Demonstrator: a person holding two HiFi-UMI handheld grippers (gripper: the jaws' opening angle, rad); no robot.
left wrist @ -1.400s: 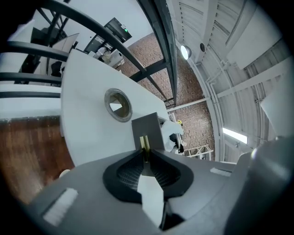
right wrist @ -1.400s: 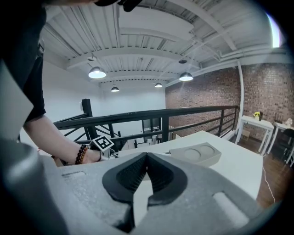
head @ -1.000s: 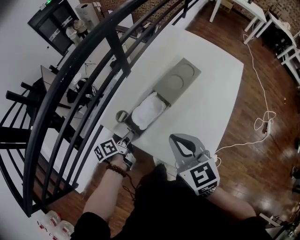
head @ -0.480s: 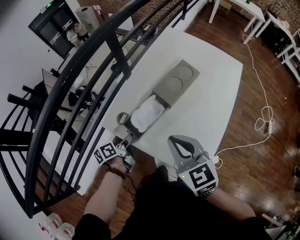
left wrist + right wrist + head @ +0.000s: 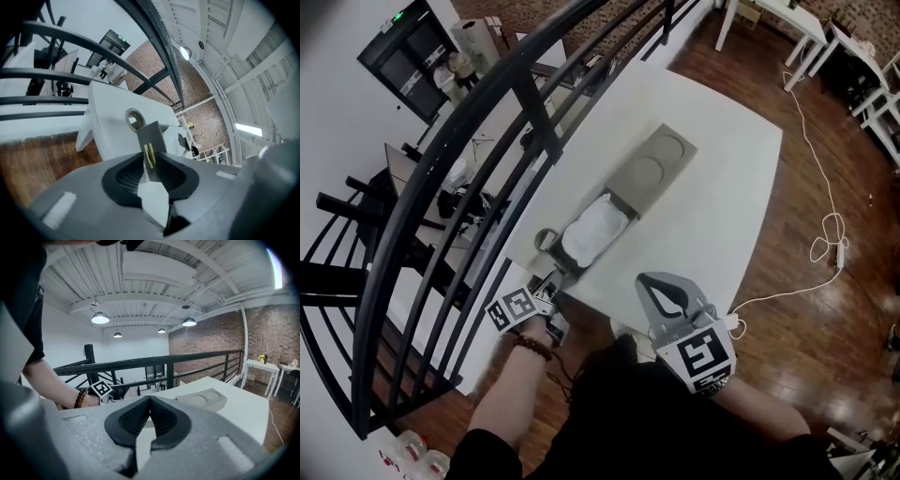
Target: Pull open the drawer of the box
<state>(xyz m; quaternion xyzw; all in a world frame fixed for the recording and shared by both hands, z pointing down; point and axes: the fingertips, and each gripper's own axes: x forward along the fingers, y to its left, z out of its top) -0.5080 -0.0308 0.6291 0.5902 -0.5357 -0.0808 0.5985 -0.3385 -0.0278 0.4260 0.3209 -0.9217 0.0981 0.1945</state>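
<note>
A white table [image 5: 712, 206] stands on a wooden floor [image 5: 811, 281]. A grey box [image 5: 656, 161] lies on it, its drawer [image 5: 592, 227] drawn out toward the near edge. A small ring [image 5: 540, 236] sits just beside the drawer.

Railing [image 5: 487, 98] hems the box's [image 5: 656, 164] left — open tabletop [image 5: 712, 225] lies right.

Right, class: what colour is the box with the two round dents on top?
Grey; the box shows best in the head view.

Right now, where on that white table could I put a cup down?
The wide bare stretch of table right of the box and its open drawer is free, as is the far corner. The near left end is crowded: the left gripper clamps the drawer tab beside a ring.
</note>
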